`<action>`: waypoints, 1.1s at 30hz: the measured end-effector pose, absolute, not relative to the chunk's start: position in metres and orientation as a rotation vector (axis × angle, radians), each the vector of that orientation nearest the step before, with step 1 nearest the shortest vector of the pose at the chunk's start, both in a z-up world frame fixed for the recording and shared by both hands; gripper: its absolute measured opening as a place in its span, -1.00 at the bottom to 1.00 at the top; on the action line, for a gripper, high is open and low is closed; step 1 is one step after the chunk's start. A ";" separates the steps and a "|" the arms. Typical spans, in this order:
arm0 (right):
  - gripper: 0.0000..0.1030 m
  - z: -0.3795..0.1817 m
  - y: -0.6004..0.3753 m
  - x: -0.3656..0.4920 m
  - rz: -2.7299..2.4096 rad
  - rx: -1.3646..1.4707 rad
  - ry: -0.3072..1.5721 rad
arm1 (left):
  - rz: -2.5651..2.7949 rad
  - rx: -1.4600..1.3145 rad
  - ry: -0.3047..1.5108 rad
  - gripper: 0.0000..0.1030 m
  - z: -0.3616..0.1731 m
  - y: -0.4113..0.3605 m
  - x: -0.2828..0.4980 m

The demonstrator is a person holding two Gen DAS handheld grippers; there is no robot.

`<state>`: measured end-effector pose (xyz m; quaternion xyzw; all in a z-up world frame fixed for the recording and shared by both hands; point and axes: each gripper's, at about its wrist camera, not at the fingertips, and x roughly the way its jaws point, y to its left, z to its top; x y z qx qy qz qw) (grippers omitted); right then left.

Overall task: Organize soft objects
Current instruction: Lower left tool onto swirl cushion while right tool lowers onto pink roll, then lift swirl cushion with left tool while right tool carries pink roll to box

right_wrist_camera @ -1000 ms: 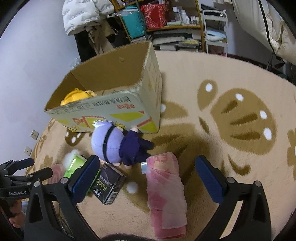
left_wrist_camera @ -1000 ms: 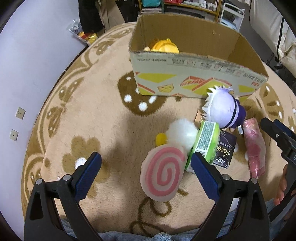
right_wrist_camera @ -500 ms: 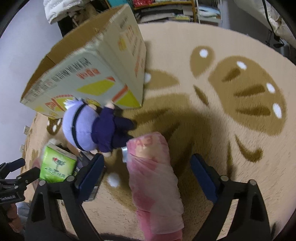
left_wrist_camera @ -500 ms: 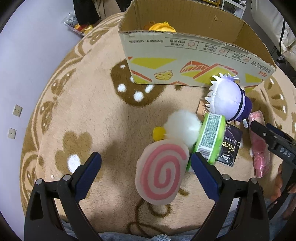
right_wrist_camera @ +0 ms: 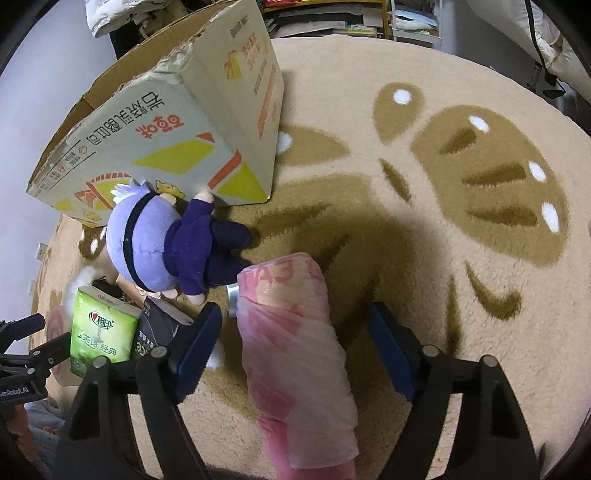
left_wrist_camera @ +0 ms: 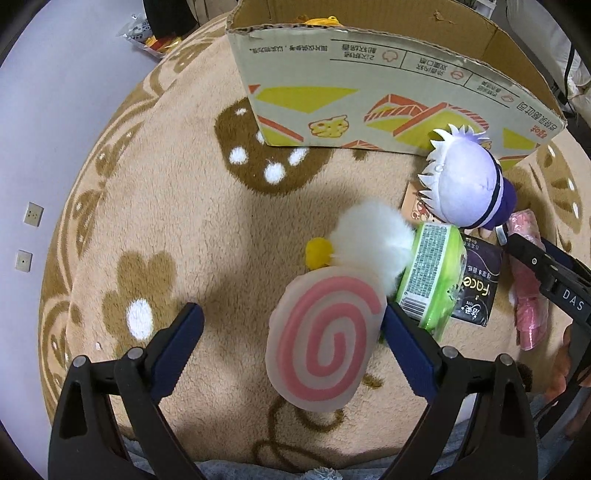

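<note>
Progress is judged early. One yellow soft item (left_wrist_camera: 320,20) shows inside the cardboard box (left_wrist_camera: 369,96) at the top of the left wrist view; nearly everything else lies on the rug (left_wrist_camera: 166,206) outside it.

The left tongs (left_wrist_camera: 291,328) are spread wide with nothing between the pads, hanging over the pink swirl cushion (left_wrist_camera: 325,339) at lower centre. The right tongs (right_wrist_camera: 295,332) are likewise spread and bracket the upper part of the pink wrapped roll (right_wrist_camera: 295,347) at lower centre of the right wrist view; contact cannot be confirmed.

Still loose:
- white fluffy toy (left_wrist_camera: 373,247) with a yellow part, touching the cushion's upper edge;
- purple-haired doll (right_wrist_camera: 166,243), lying against the box's front wall;
- the cushion and the roll.

Other items: a green tissue pack (left_wrist_camera: 430,273) and a dark packet (left_wrist_camera: 478,291) sit between cushion and roll, the pack just beside the left tongs' right-hand pad. The crowding there is judged the main obstruction; the tall near wall of the box must also be cleared.
</note>
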<state>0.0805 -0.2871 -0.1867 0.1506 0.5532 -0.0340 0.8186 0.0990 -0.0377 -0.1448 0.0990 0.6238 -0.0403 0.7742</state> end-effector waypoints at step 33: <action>-0.64 -0.121 -0.271 0.057 0.011 0.286 0.980 | -0.102 0.112 1.230 -0.25 -0.104 -0.027 0.074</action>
